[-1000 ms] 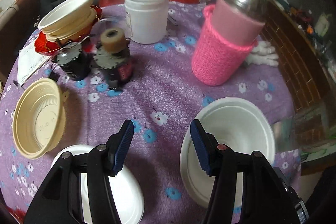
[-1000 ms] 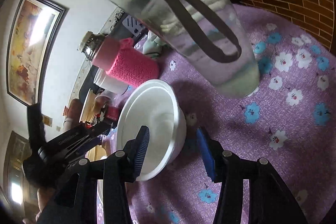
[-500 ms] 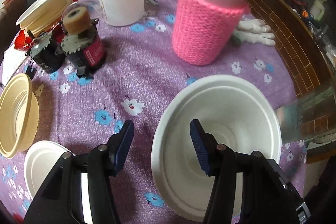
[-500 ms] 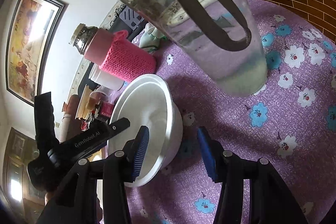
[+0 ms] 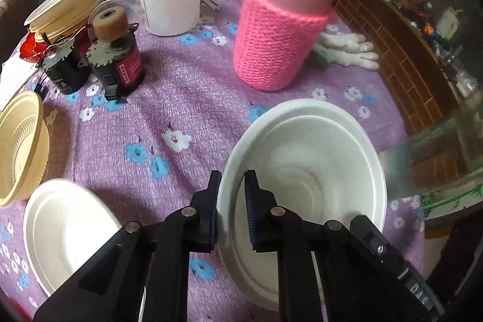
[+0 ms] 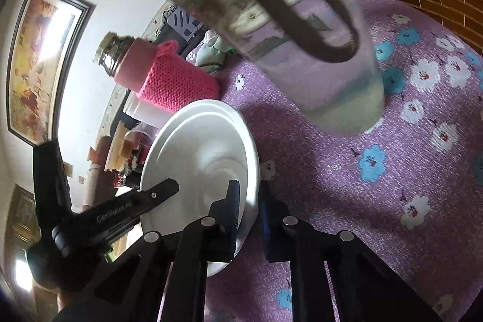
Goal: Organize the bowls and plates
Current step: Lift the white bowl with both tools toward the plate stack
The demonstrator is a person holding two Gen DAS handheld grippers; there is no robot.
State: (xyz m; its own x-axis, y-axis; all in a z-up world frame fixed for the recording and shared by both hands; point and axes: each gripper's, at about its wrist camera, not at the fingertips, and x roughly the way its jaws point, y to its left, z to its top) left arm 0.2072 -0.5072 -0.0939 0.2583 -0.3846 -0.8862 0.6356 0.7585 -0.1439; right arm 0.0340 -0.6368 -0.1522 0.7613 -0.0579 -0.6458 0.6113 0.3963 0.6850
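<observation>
Whereas both stood spread a sec ago, left hand-held gripper (image 5: 231, 212) & right hand-held gripper (image 6: 249, 216) now pinch opposite rims of 1 white bowl (image 5: 305, 168), mid-surface near flask (image 5: 280, 29); 1 white plate (image 5: 63, 228), 1 tan bowl (image 5: 21, 147).

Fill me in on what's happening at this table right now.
A person with a handheld gripper in each hand is sorting disposable tableware on a purple flowered tablecloth. The left gripper and the right gripper each pinch opposite sides of the rim of the same white bowl; the right one's fingers are closing on it. A white plate and a beige bowl wait nearby.
</observation>
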